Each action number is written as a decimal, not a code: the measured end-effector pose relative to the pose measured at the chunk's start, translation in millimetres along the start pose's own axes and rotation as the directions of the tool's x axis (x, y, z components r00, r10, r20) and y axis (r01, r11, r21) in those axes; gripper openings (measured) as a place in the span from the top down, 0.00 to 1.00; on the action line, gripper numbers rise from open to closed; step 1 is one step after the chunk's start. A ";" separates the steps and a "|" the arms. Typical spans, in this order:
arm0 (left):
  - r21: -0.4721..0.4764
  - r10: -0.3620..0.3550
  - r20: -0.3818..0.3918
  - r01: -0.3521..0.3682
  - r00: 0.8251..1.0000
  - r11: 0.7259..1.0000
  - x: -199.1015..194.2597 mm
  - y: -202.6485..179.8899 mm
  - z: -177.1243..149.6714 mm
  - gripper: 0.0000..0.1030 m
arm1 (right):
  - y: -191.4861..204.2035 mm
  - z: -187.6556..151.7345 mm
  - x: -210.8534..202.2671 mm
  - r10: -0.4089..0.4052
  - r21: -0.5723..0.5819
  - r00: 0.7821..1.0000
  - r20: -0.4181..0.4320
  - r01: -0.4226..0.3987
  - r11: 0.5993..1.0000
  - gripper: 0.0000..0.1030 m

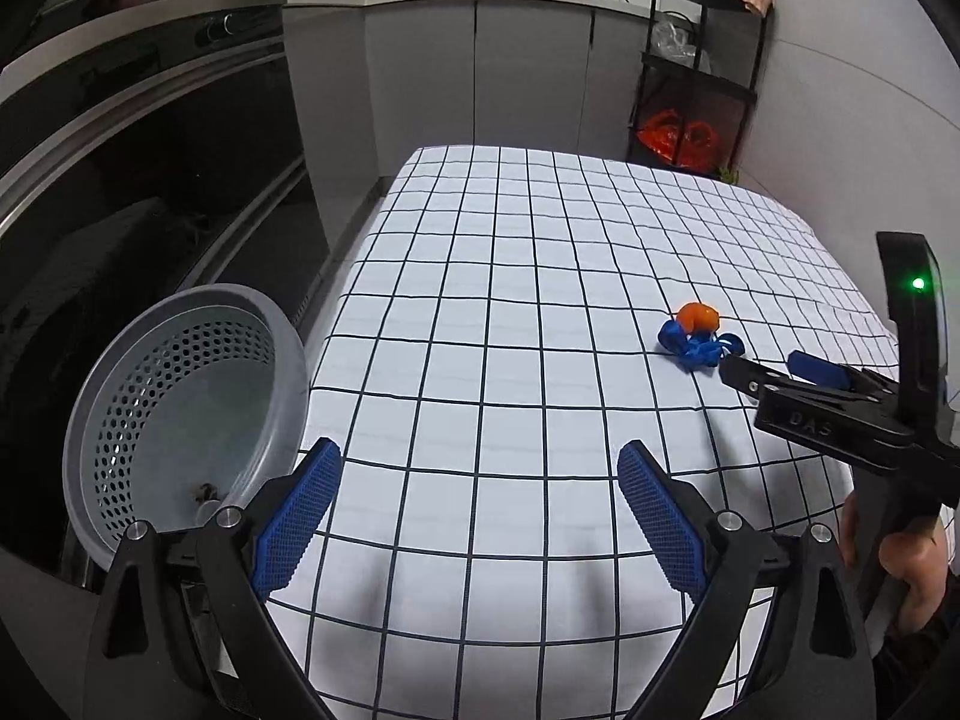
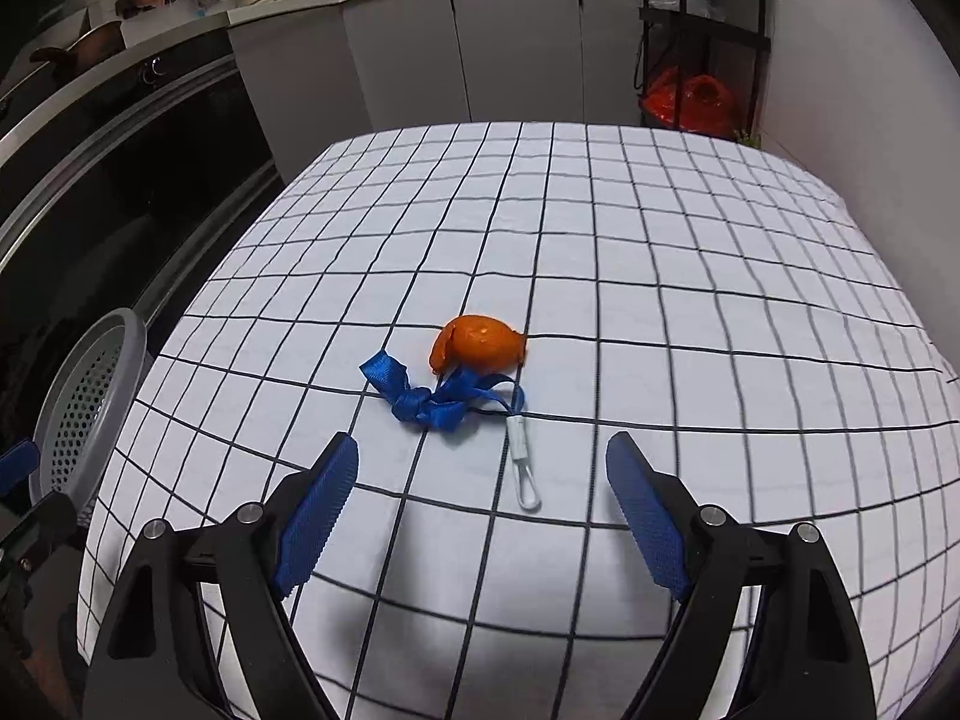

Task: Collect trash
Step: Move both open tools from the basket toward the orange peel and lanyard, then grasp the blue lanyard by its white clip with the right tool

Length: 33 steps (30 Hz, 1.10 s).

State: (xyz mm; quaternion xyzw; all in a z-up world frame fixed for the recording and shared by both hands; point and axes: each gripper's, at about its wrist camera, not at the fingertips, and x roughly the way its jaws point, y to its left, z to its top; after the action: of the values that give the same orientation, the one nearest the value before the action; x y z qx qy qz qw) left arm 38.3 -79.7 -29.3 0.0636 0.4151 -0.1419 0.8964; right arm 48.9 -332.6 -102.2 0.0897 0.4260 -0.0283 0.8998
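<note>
Both tongs are held open above the counter (image 2: pixel 660 276).
The ribbon (image 2: pixel 429 399) may be snagged while the peel (image 2: pixel 480 348) is left behind by the right tongs (image 2: pixel 483 480); the left tongs (image 1: pixel 480 480) are held empty.

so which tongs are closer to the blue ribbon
Right. The right tongs are open just short of the blue ribbon, which lies by the orange peel. The left tongs are open farther back, beside the grey basket.
</note>
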 end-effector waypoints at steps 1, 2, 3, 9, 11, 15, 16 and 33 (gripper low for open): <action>0.005 0.004 -0.005 -0.004 1.000 1.000 2.5 -1.3 -0.6 0.11 | -0.2 -0.1 4.2 0.002 0.001 1.000 -0.007 -0.002 1.000 0.21; 0.007 0.007 -0.008 -0.007 1.000 1.000 3.7 -1.4 -1.1 0.11 | -0.8 0.2 8.0 0.005 0.004 1.000 -0.014 -0.004 1.000 0.21; 0.008 0.009 -0.011 -0.009 1.000 1.000 4.9 -1.1 -1.5 0.11 | -1.8 0.4 12.4 0.007 0.009 1.000 -0.024 -0.007 1.000 0.21; 0.008 0.018 -0.039 -0.018 0.999 1.000 17.5 -1.0 -1.5 0.11 | -4.0 3.1 31.7 0.000 0.023 0.998 -0.058 0.001 1.000 0.21; 0.008 0.019 -0.045 -0.019 0.999 1.000 20.6 -1.9 -1.5 0.11 | -1.6 5.5 34.6 -0.015 0.015 0.998 -0.057 0.016 1.000 0.21; 0.009 0.019 -0.050 -0.018 0.999 1.000 24.4 -4.6 -0.7 0.11 | -0.2 7.8 37.8 -0.027 0.014 0.998 -0.048 0.028 1.000 0.21; 0.010 0.019 -0.049 -0.018 0.999 1.000 25.0 -5.5 -0.7 0.11 | 0.7 7.8 37.1 -0.033 0.009 0.998 -0.047 0.033 0.999 0.22; 0.020 -0.027 -0.042 0.028 0.999 0.999 40.0 -28.8 11.6 0.11 | -22.1 1.3 12.2 0.049 0.075 0.998 -0.042 -0.045 0.996 0.94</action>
State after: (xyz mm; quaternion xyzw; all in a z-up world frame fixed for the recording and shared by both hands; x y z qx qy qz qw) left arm 62.5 -117.8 -52.1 0.0701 0.4331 -0.1573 0.8848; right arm 54.8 -354.3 -113.9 0.1335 0.4422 -0.0208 0.8867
